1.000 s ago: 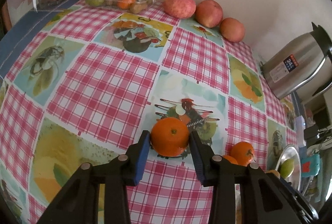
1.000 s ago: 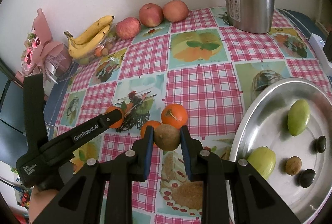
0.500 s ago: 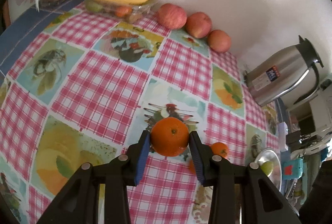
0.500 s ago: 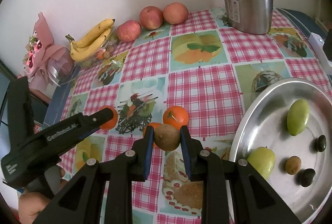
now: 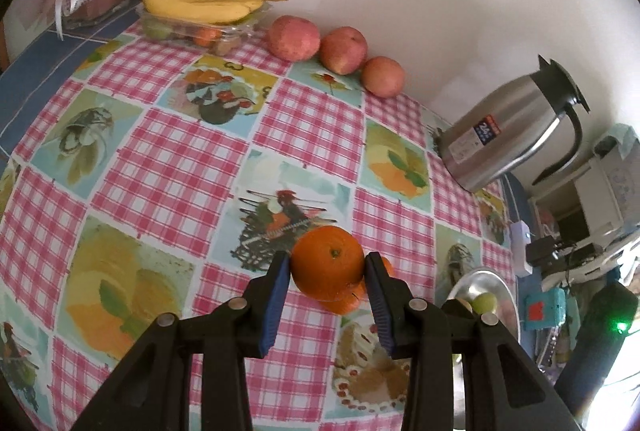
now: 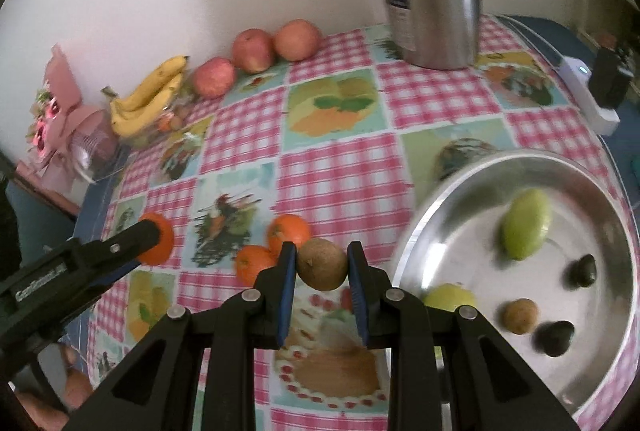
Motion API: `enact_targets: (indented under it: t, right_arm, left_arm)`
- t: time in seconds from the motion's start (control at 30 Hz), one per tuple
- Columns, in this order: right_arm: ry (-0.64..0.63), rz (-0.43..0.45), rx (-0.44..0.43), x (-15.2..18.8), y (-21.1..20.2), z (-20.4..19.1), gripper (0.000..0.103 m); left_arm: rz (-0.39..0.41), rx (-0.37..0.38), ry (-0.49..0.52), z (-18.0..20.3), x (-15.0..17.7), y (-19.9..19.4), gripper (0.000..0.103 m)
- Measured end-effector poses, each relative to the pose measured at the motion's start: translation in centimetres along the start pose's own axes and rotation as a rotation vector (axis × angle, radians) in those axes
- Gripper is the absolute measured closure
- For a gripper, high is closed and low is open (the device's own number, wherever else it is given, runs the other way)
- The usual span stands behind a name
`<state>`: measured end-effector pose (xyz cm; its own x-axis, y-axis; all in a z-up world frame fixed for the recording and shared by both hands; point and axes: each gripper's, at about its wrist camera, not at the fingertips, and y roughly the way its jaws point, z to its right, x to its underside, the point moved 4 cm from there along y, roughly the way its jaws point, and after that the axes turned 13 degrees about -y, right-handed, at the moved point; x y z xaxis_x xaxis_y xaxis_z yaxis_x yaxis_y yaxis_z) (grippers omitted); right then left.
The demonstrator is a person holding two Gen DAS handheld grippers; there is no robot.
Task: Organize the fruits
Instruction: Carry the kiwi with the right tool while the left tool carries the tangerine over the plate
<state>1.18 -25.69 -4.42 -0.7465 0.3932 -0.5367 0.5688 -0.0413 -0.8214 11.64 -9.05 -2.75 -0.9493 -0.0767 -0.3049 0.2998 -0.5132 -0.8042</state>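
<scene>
Both tools are shut tight, left tool point(image 5: 326, 267) on an orange point(image 5: 327, 262), right tool point(image 6: 322, 263) on a brown fruit point(image 6: 322, 264), and either round fruit could be dropped if squeezed off-centre.

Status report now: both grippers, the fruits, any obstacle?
Left gripper shut on orange. Right gripper shut on brown fruit. Metal tray close right, nothing between.

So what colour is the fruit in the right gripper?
Brown: the round fruit in the right gripper, clearest in the right wrist view.
</scene>
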Motion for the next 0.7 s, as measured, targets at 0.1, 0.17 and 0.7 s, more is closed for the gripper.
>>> enact_targets:
  t: [0.1, 0.17, 0.7]
  right_arm:
    - [0.031, 0.003, 0.031, 0.2, -0.5, 1.8, 0.076]
    - [0.067, 0.013, 0.043, 0.3, -1.0, 3.4, 0.076]
    - [0.209, 0.074, 0.191, 2.1, -5.7, 11.8, 0.076]
  left_arm:
    - [-0.013, 0.016, 0.022, 1.1, 0.8, 0.0, 0.062]
    - [-0.021, 0.026, 0.046, 2.1, 1.4, 0.0, 0.062]
    - [-0.1, 0.097, 0.299, 11.2, 8.4, 2.3, 0.062]
